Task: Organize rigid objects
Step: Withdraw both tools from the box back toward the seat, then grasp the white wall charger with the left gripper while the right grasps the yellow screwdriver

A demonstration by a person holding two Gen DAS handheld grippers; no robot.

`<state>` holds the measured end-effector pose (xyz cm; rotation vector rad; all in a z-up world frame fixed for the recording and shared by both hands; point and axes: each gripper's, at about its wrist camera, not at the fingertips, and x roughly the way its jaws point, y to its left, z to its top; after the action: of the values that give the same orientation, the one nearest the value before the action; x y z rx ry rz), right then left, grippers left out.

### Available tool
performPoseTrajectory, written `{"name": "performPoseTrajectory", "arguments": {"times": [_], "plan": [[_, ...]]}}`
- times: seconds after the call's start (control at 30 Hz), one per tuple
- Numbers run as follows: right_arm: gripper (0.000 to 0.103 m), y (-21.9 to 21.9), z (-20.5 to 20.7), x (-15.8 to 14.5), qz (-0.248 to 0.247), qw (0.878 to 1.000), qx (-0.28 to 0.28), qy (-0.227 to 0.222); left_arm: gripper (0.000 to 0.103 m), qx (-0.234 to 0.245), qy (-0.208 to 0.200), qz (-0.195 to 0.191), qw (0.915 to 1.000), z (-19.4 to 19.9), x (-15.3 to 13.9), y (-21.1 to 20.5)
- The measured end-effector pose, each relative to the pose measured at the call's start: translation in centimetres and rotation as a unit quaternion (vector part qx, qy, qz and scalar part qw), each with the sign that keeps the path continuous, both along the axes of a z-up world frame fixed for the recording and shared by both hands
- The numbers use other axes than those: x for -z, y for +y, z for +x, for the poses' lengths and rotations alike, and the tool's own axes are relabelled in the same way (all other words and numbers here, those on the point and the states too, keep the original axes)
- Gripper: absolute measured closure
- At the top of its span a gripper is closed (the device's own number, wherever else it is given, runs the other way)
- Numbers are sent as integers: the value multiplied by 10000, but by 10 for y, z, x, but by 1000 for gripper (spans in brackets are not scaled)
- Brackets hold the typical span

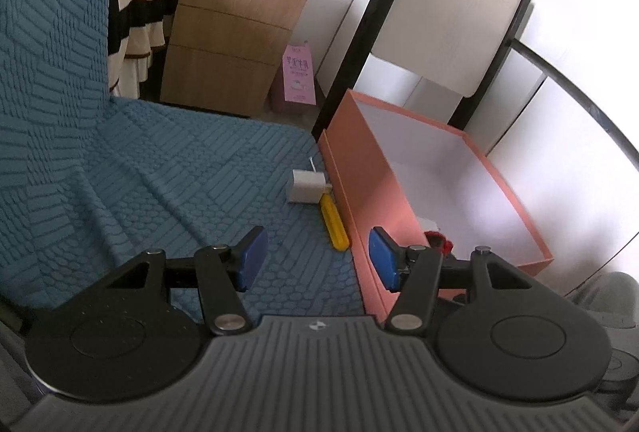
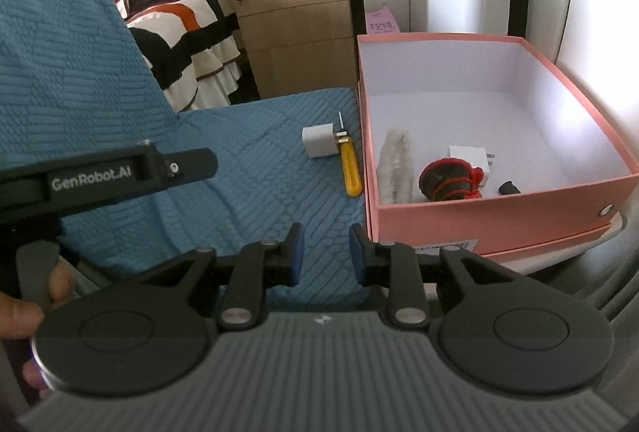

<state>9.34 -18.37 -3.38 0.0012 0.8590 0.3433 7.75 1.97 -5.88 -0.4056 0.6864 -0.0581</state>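
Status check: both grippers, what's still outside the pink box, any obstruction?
Left gripper open, empty; right gripper open, empty. White charger and yellow-handled tool lie on blue cover beside pink box. Path clear.

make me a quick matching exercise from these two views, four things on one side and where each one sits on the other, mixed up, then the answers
Things:
1. yellow-handled screwdriver
2. white charger cube
3. red and black round item
4. wooden drawer cabinet

Places:
A. inside the pink box
B. on the floor beyond the blue cover
C. on the blue cover, right beside the box wall
D. on the blue cover, next to the screwdriver's tip end

Pairs: 1-C, 2-D, 3-A, 4-B
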Motion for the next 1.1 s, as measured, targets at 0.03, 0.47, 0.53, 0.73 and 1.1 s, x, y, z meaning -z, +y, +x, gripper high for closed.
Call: {"name": "performPoseTrajectory", "arguments": {"times": [0.03,0.47,0.53,0.73,1.1], "plan": [[74,1,0,2,-23,10000,-15,-28,41,-3,8,0,10000,0,3,0],[74,29,3,26,-328,9979,-389,-396,41,110,139,-65,9998,13,24,15],[74,35,7,31,-359,9974,-447,-431,41,250,37,1,9997,24,19,18],[75,54,20,43,-607,9945,-631,-579,41,330,291,-361,9984,69,30,40],[79,98,56,85,-1359,9845,-514,-988,48,760,790,-687,9916,152,78,48]]}}
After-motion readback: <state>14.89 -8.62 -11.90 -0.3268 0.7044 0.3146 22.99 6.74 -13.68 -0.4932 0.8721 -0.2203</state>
